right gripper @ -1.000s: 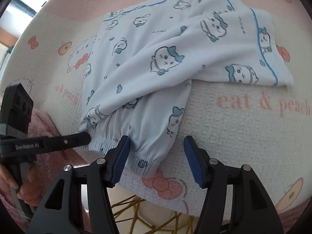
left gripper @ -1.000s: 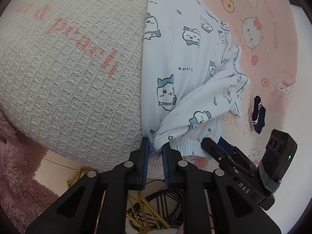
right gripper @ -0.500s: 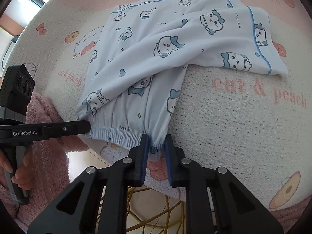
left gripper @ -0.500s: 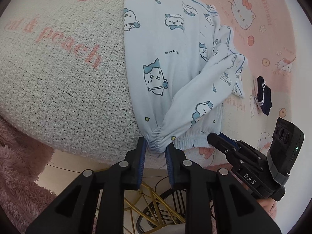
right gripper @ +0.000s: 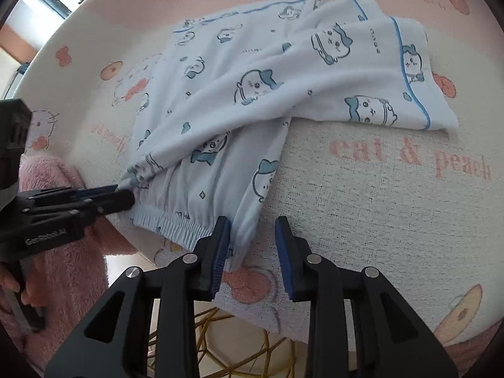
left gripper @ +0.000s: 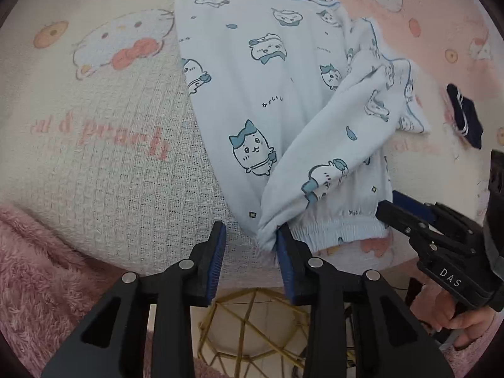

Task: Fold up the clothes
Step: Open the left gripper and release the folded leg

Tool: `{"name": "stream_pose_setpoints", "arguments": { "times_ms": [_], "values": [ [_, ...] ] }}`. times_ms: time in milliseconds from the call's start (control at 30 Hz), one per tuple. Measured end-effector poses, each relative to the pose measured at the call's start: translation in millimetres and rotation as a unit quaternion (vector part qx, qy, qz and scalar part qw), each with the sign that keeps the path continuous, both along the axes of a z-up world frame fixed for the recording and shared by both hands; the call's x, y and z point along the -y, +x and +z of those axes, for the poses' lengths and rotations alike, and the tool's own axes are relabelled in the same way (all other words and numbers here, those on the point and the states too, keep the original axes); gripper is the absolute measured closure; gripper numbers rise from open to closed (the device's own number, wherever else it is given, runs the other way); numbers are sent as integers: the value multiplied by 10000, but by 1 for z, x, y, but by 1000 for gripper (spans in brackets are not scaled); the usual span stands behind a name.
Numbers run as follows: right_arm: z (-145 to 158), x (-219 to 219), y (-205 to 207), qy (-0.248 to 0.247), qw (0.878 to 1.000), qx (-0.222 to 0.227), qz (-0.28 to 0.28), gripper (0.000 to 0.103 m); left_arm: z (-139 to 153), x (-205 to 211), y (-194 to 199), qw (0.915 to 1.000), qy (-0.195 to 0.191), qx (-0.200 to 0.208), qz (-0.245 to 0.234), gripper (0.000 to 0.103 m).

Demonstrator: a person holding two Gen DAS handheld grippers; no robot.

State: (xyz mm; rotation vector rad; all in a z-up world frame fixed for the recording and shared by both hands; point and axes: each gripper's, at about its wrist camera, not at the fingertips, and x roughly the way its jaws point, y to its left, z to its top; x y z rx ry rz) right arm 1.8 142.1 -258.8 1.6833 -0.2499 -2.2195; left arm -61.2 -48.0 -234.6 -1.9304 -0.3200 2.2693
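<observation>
Pyjama trousers [left gripper: 277, 100] pale blue, cartoon-printed, crumpled, both grippers' jaws just parted, waistband corners loose

Pyjama trousers [left gripper: 267, 94] lie spread on the blanket [left gripper: 110, 173], waistband [left gripper: 340, 225] at the near edge, legs running away toward the far side. One leg is folded across the other; in the right wrist view its hem end [right gripper: 409, 78] lies to the right. Left gripper [left gripper: 250, 239] sits at one waistband corner, which touches its right pad, left pad apart. Right gripper [right gripper: 250, 239] sits at the opposite corner, fabric against its left pad. A small dark garment [left gripper: 466, 116] lies on the blanket, well right of the trousers. A wire stand [left gripper: 252, 324] is below the near edge.
</observation>
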Motion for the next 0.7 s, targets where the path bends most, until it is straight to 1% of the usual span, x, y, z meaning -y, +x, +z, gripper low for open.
{"name": "stream_pose_setpoints", "arguments": {
  "times_ms": [33,67,133,200,267,333,400,467,533,600,700],
  "values": [
    [0,-5,0,-70,9999,49,-84,73,4,4,0,9999,77,-58,72,68],
    [5,-11,-1,-98,9998,10,-195,73,12,7,0,9997,27,-196,132,68],
    [16,-27,-2,-124,9989,-131,-435,70,29,4,-1,9986,7,-532,81,68],
    [29,-43,-5,-85,9972,-298,-685,70,42,-8,-7,9968,177,-752,-180,68],
    [44,-60,-9,66,9941,-511,-950,70,50,-36,-19,9925,105,-977,-731,68],
    [54,-79,-15,326,9893,-661,-1260,69,54,-69,-33,9840,-78,-1166,-1347,68],
    [53,-109,-14,398,9832,-689,-1645,66,56,-108,-46,9749,-78,-1301,-1805,68],
    [52,-141,-11,442,9756,-699,-2036,66,56,-148,-56,9643,-84,-1435,-2224,68],
    [43,-171,-6,212,9693,-553,-2386,66,50,-180,-58,9527,-253,-1546,-2606,68],
    [35,-186,-6,8,9648,-389,-2600,66,36,-216,-62,9424,-396,-1541,-2941,68],
    [26,-201,-9,-240,9587,-202,-2827,66,22,-251,-65,9334,-488,-1446,-3247,68]
  ]
}}
